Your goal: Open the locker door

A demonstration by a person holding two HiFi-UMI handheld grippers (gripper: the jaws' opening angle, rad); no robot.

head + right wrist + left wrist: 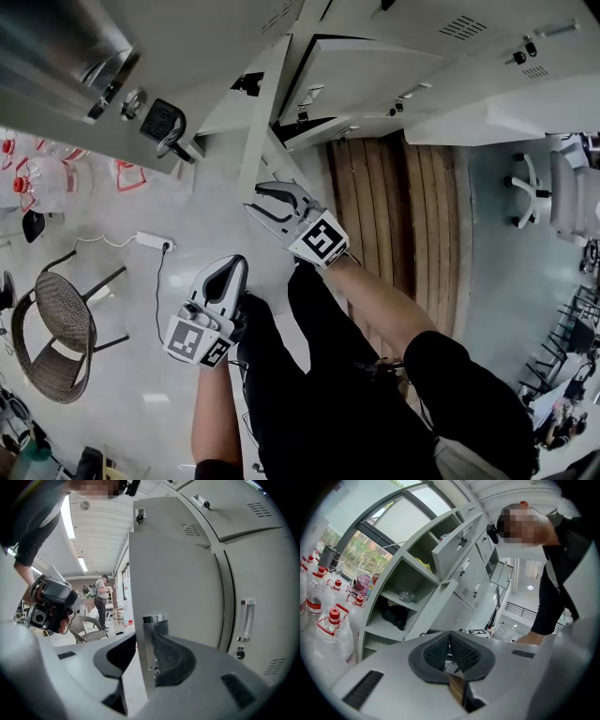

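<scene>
As the right gripper (146, 634) straddles the free edge of the locker door (178, 583), its jaws stand wide apart and released, one on each side of the panel. A strip of floor shows between the door and the jaw on the open-room side. The door's chrome handle (153, 618) sits just beside the ribbed pad of the other jaw; whether the two touch cannot be told.

The door stands swung out from the bank of grey lockers (262, 588), seen almost edge-on in the head view. To its right is a closed neighbouring door (225, 508) with a vent.

The left gripper (450, 641) is held lower and nearer the person's body. It is clenched with nothing in it, and its dark pads (461, 651) meet at the tips. It faces open locker compartments (389, 625), where a dark bag (393, 613) lies on one shelf and a clear plastic bottle (407, 596) on the shelf above. Water jugs with red caps (333, 625) stand beside the lockers.

On the floor, a wicker chair (61, 323) and a white power strip (155, 241) lie to the person's left. A band of wooden boards (403, 216) runs along the foot of the lockers to the right. A person (101, 599) stands far down the room.
</scene>
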